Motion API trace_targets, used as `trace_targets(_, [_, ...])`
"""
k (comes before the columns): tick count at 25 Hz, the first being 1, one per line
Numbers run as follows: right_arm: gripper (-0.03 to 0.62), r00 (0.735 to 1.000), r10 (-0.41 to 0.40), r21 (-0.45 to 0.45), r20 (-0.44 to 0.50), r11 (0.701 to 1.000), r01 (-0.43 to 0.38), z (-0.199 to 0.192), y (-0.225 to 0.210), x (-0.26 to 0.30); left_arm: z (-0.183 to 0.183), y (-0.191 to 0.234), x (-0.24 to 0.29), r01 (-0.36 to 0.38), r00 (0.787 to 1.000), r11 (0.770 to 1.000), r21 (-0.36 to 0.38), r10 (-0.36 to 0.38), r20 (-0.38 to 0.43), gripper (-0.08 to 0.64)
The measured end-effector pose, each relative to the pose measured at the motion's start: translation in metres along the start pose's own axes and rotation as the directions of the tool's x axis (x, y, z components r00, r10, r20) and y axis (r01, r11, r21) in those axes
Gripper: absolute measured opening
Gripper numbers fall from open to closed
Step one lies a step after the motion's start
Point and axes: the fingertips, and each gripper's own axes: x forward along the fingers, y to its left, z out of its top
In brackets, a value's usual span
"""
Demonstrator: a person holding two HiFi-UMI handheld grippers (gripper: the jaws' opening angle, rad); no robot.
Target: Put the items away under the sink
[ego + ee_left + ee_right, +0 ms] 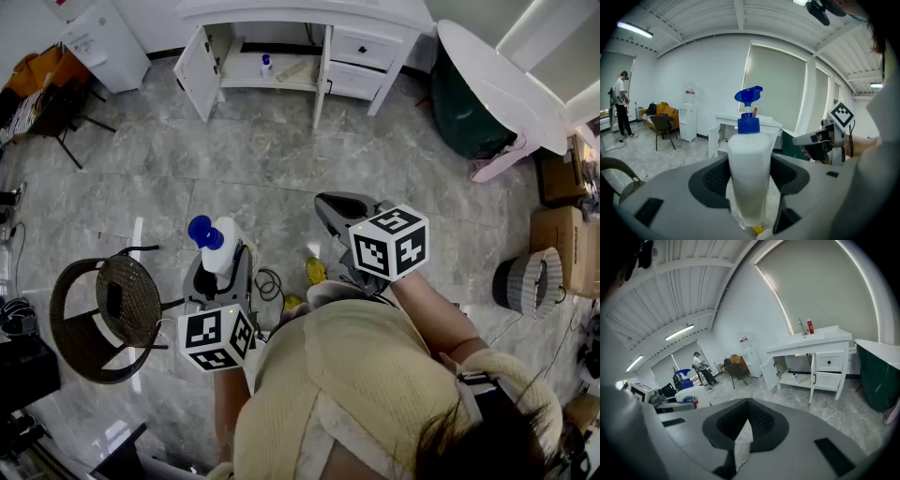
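Bottle (749, 140), white with blue spray head, upright, clamped between left gripper (750, 176) jaws; right gripper (746, 404) jaws closed together, holding nothing; open sink cabinet (366, 47) at twelve o'clock, well apart.

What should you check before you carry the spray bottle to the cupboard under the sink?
1. Grip: ok, the left gripper is shut on the spray bottle, jaws on both sides.
2. Tilt: ok, the bottle stands upright.
3. Spare gripper: ok, the right gripper is shut with nothing between.
4. Way in: ok, the cupboard door stands open.
5. Room: ok, the shelf has bare space beside a small bottle.
6. Floor: not ok, a cable loops near the feet and might trip you.
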Motion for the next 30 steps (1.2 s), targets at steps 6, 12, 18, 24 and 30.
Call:
trace_targets(6, [0.026, 1.0, 0.019, 0.016, -0.01, 1.0, -0.019, 0.007, -0.005, 0.013, 0.004, 0.008, 0.016, -0.01, 1.0, 1.0, -0.007, 0.01, -0.006, 0.29])
trace_targets(12, [0.026, 0.999, 0.033, 0.007, -0.037, 0.999, -0.032, 0.015, -0.022, 0.027, 0.013, 0.004, 0.037, -0.018, 1.0, 1.0, -0.014, 0.017, -0.013, 0.29])
trace_targets(18, [0.026, 0.996, 0.071, 0.0, -0.052, 0.997, -0.071, 0.031, -0.044, 0.04, 0.031, -0.009, 0.071, -0.023, 1.0, 1.0, -0.018, 0.023, -0.007, 0.29])
trace_targets(24, [0.026, 0.993, 0.093, -0.022, -0.077, 0.995, -0.095, 0.043, -0.066, 0.046, 0.043, -0.02, 0.098, -0.028, 1.0, 0.999, -0.03, 0.027, -0.012, 0.29])
trace_targets(30, [0.026, 0.993, 0.094, 0.01, -0.07, 0.996, -0.094, 0.049, -0.081, 0.054, 0.048, -0.018, 0.118, -0.031, 0.999, 0.999, -0.027, 0.031, -0.032, 0.29])
